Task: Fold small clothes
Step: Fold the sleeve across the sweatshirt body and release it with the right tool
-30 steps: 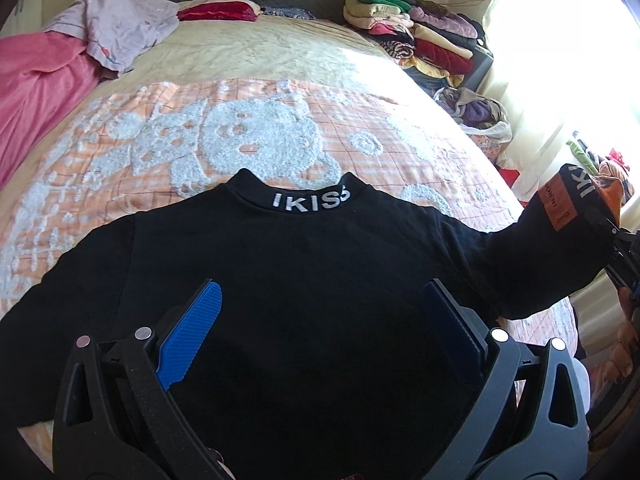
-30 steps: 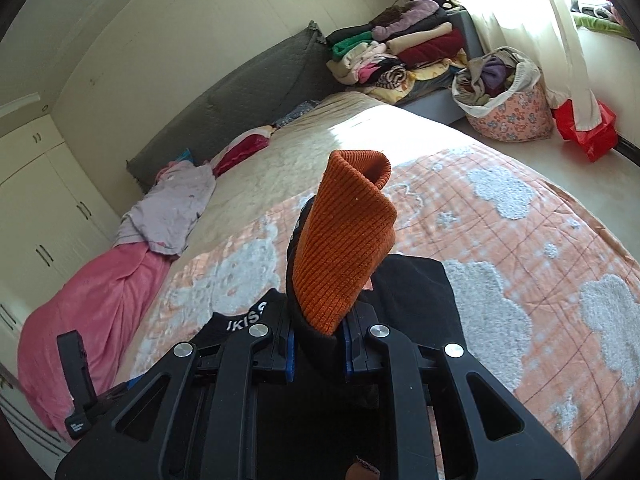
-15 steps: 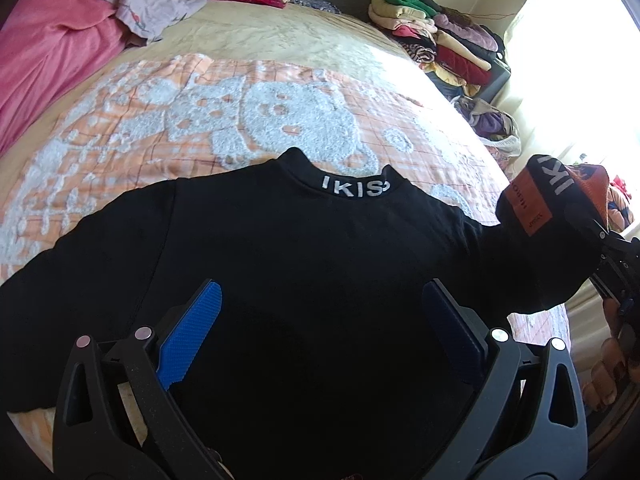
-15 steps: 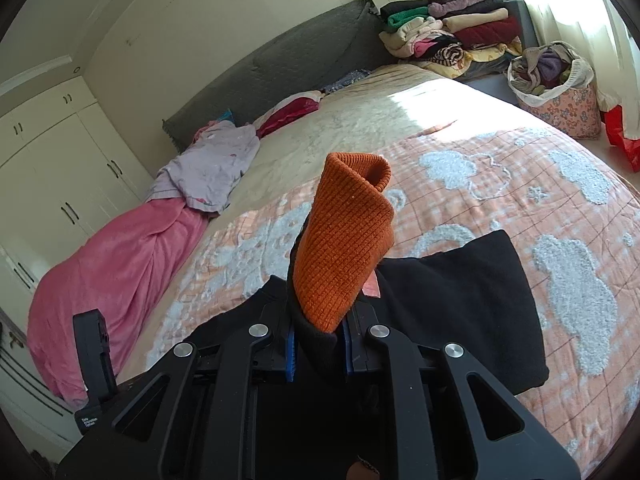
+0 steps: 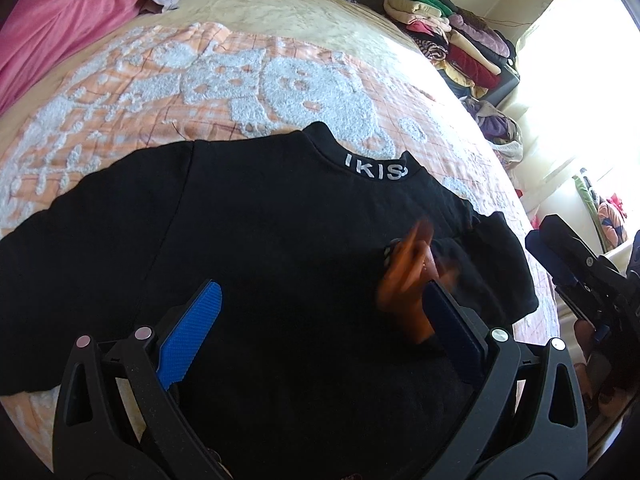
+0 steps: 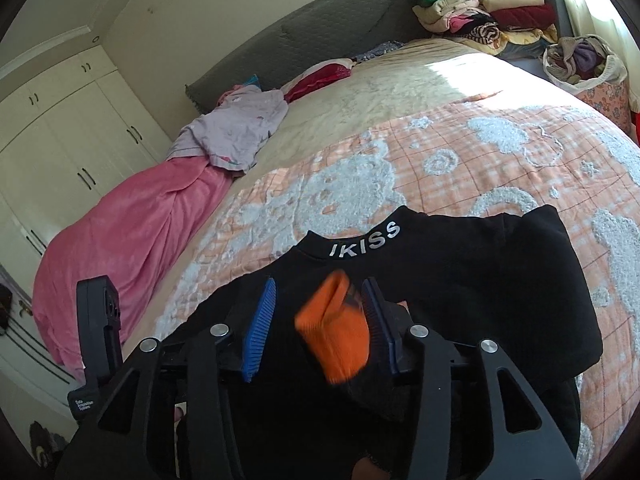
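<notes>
Right gripper (image 6: 320, 320) jaws opening, blurred orange cuff (image 6: 334, 332) apparently falling free between them, just below the sweater's collar (image 6: 364, 242). Left gripper (image 5: 320, 336) wide, empty.

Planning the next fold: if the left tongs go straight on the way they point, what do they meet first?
Most likely the black top's front, spread on the bed; the left tongs stand open above it, though depth is unclear.

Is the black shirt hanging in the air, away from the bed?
No, the black shirt lies spread flat on the bed, collar toward the headboard.
</notes>
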Motion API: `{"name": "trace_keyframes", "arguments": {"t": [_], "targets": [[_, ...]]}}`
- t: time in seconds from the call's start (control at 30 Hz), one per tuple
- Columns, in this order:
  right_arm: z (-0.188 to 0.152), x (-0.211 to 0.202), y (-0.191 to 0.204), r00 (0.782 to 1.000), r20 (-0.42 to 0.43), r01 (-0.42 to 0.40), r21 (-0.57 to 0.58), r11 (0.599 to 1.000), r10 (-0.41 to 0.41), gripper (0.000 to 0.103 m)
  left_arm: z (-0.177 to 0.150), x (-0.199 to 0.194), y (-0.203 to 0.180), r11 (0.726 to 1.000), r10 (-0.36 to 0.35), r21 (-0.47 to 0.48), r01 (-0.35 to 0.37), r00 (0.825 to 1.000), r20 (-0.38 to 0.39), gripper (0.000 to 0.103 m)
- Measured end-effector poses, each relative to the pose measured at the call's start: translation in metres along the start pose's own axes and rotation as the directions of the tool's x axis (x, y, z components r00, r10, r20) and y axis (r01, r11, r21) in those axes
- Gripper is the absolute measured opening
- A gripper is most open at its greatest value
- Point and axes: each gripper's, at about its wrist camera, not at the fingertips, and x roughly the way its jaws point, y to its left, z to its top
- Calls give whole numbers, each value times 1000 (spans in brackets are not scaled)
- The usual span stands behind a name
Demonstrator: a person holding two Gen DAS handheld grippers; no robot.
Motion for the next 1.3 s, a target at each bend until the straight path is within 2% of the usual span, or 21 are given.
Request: {"name": "trace_keyframes", "arguments": {"t": [0.23,0.3,0.33,0.43,0.57,0.63,0.67,0.7,0.73,0.83,0.97,1.2,1.3], "targets": [[-10,-16,-25,997,5,72,46,996,-73,51,-8,16,-5,995,-96,-39,95,994,-48,94],[-15,-26,-34,994,20,102,60,993,-103,52,-11,25,-8,991,-124,-53,120,990,-64,92],[-17,-31,-39,993,27,117,69,991,-119,54,-12,27,-10,991,-129,-53,126,989,-65,87],[-24,-46,-52,987,47,150,93,984,-155,56,-13,38,-17,990,-133,-50,129,988,-79,76],[-33,-63,-72,981,67,171,143,975,-181,56,-10,53,-26,996,-84,-37,81,993,-84,72],[-38,-71,-81,980,70,173,171,970,-187,56,-10,60,-30,998,-53,-20,52,996,-76,56],[-39,-73,-83,979,72,176,179,968,-191,56,-10,63,-32,999,-34,-15,33,997,-71,51],[-41,-76,-87,978,73,181,186,966,-197,56,-10,64,-33,1000,-27,-15,26,997,-67,42],[-43,-80,-90,976,75,189,195,962,-207,56,-9,65,-34,999,-34,-20,33,998,-62,31],[-48,-87,-100,972,75,201,228,953,-223,58,-6,61,-34,998,-61,-26,60,997,-39,12],[-51,-91,-110,968,69,218,246,945,-241,60,0,46,-35,996,-87,-1,87,996,2,11],[-54,-84,-110,968,49,228,243,943,-247,60,16,1,-25,998,-63,33,60,991,115,9],[-54,-79,-107,966,39,242,233,942,-257,60,20,-10,-16,999,-49,24,46,989,137,9]]}}
